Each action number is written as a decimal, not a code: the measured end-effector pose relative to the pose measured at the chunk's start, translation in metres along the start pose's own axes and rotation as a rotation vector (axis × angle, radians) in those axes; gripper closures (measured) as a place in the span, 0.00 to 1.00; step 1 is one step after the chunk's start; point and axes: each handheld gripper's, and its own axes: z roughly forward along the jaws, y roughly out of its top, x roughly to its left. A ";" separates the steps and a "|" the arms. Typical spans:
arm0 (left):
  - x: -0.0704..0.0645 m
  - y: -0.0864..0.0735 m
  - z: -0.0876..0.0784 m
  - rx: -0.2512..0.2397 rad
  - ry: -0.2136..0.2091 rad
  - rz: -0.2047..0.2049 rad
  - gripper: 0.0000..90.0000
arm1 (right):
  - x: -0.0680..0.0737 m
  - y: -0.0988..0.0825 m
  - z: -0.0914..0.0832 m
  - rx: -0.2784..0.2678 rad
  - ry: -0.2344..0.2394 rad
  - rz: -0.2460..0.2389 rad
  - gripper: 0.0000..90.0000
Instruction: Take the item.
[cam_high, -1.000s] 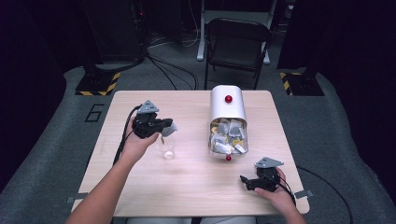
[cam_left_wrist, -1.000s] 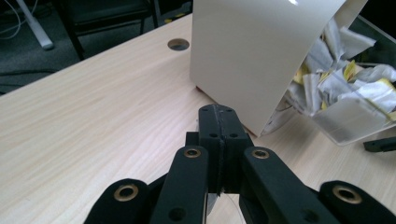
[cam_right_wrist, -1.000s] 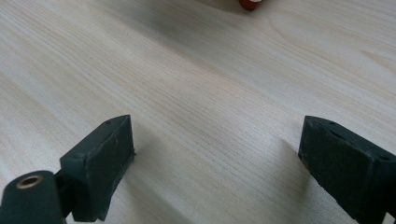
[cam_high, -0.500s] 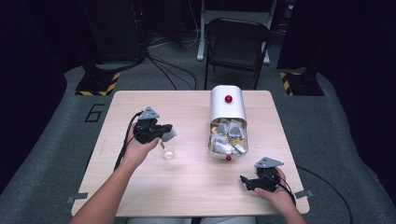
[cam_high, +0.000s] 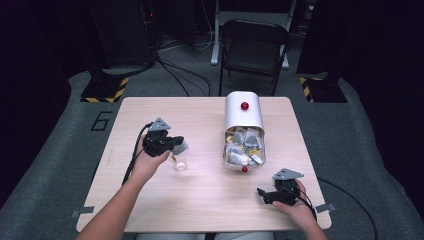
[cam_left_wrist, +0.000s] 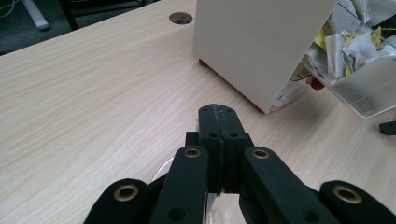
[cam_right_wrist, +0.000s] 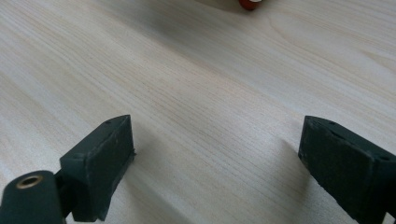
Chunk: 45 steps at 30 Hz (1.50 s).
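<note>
A clear glass (cam_high: 180, 163) stands on the wooden table (cam_high: 200, 205), left of centre. My left gripper (cam_high: 176, 145) hovers right over its mouth, jaws pressed together on a pale tea sachet (cam_high: 183, 146). In the left gripper view the shut jaws (cam_left_wrist: 218, 119) point toward the white dispenser (cam_left_wrist: 252, 42), and the glass rim (cam_left_wrist: 162, 169) curves below them. The dispenser (cam_high: 243, 116) has a clear tilted drawer full of sachets (cam_high: 243, 146). My right gripper (cam_high: 261, 193) rests near the front right corner, open, with bare table between its jaws (cam_right_wrist: 224, 149).
A red knob (cam_high: 244, 169) sticks out at the drawer's front, close to the right gripper, and shows as a red knob (cam_right_wrist: 250, 3) at the top edge there. A black folding chair (cam_high: 255, 42) stands beyond the table. A cable hole (cam_left_wrist: 180, 18) lies near the far edge.
The left gripper has come down with the sachet toward the mouth of the glass. The right gripper has stayed where it was.
</note>
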 end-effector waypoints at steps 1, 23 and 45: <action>0.000 0.000 0.000 -0.001 0.001 -0.001 1.00 | 0.000 0.000 0.000 0.000 0.003 0.001 0.11; 0.004 -0.012 0.002 0.036 0.018 -0.015 0.98 | 0.000 0.000 0.000 -0.001 0.003 0.001 0.11; 0.010 -0.030 -0.025 0.011 0.065 -0.031 0.53 | 0.000 0.000 0.000 0.000 0.003 0.001 0.11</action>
